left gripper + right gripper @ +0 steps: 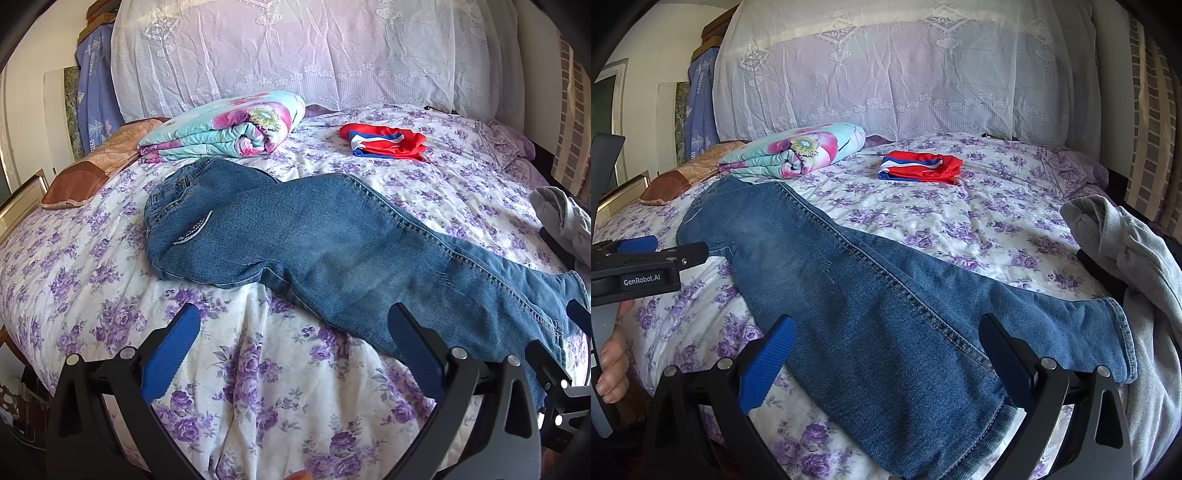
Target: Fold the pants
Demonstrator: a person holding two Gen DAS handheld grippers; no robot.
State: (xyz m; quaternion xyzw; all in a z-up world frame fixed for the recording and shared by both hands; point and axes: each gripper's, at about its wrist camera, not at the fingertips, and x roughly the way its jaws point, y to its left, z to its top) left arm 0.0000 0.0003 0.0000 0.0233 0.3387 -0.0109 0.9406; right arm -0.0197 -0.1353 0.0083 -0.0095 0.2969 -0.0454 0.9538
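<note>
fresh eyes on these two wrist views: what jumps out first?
The blue jeans dominate, laid flat diagonally across the purple-floral bedspread, waistband far left, cuffs near right. Behind them sit a folded floral quilt and a red, white and blue garment. The left gripper and right gripper hover open, holding nothing.

My left wrist camera looks out between my left gripper (pixel 295 354) fingers from low at the near edge of the bed (pixel 280 398), facing the far curtain (pixel 295 55), with the jeans (pixel 314 243) waist close ahead on the left. My right wrist camera sits further right along the same near edge, facing the same way between my right gripper (pixel 886 358) fingers, close over the jeans (pixel 879 332) leg ends. Both views share the jeans, the folded floral quilt (pixel 221 129), the red garment (pixel 384 142) and the grey garment (pixel 1126 258) at far right, and the right view catches my left gripper at its left edge.
</note>
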